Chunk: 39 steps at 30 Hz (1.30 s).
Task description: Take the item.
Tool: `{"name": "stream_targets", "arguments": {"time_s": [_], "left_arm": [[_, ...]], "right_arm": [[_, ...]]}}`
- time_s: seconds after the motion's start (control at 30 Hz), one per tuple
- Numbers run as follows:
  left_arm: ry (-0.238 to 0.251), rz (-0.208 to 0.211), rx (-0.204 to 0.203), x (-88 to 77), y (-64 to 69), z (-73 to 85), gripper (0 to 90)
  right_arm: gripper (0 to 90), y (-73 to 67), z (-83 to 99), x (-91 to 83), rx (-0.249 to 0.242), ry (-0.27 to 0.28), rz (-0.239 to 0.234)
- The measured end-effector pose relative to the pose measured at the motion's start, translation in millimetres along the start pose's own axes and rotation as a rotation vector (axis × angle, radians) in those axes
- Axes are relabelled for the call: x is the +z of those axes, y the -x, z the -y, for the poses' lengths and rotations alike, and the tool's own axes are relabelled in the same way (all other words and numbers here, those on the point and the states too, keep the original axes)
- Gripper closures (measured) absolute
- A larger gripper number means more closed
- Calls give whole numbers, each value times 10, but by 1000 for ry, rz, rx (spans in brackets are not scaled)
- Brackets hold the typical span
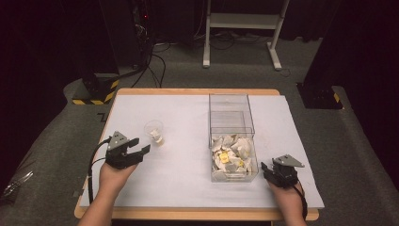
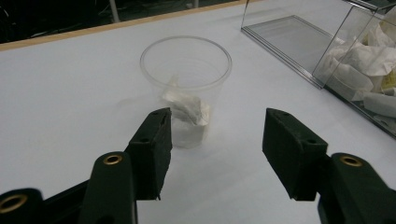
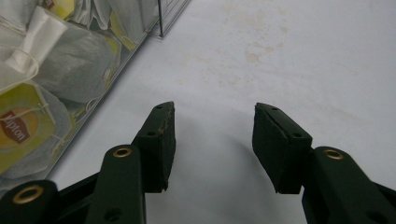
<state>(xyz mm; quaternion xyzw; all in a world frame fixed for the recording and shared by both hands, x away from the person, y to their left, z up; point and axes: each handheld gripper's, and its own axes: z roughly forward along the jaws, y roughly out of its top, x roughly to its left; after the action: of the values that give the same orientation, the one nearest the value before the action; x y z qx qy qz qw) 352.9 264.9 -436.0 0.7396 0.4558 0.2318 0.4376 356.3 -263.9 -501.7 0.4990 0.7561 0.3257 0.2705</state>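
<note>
We are in a lab or test room set up for recording, not a home. Our surface is a small wooden-edged table under a plain white cover, standing alone on grey carpet. Around it hang dark curtains or panels. Behind it we see bundles of black cables running across the floor to a dark equipment rack showing a small red light, the white metal legs of a bench frame, and a base marked with yellow-and-black hazard stripes.
</note>
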Motion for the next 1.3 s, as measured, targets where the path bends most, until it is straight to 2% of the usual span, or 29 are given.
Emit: {"name": "stream_targets", "arguments": {"time_s": [0.13, 0.23, 0.37, 0.53, 0.7, 0.77, 0.9, 1.07, 1.13, 1.3], "left_arm": [[-2, 15, -25, -78, -9, 154, 419], [-20, 15, -26, -117, -25, 299, 413], [-34, -31, -10, -148, -71, 482, 378], [-94, -39, -5, -91, -154, 636, 319], [-136, -86, 11, 14, -149, 747, 195], [-176, -82, 24, 70, -137, 752, 169], [-189, -85, 40, 94, -123, 748, 153], [-215, -86, 8, 130, -139, 759, 139], [-213, -94, 11, 133, -136, 762, 126], [-212, -100, 6, 127, -127, 773, 123]], "right_arm": [[495, -1, 2, -5, 7, 0, 1], [495, -1, 1, -3, 8, 0, 1], [495, -7, 1, -3, 2, -1, 5], [495, -5, 0, 0, 6, -1, 6], [451, 11, -4, -1, 13, -5, -10], [431, 12, -6, 0, 12, -8, -22], [400, 9, -8, -25, 6, -3, -29], [358, 35, -2, -106, 24, 16, -27], [343, 32, -12, -150, 37, 29, -21], [327, -26, -33, -229, 30, 52, -32]]}}
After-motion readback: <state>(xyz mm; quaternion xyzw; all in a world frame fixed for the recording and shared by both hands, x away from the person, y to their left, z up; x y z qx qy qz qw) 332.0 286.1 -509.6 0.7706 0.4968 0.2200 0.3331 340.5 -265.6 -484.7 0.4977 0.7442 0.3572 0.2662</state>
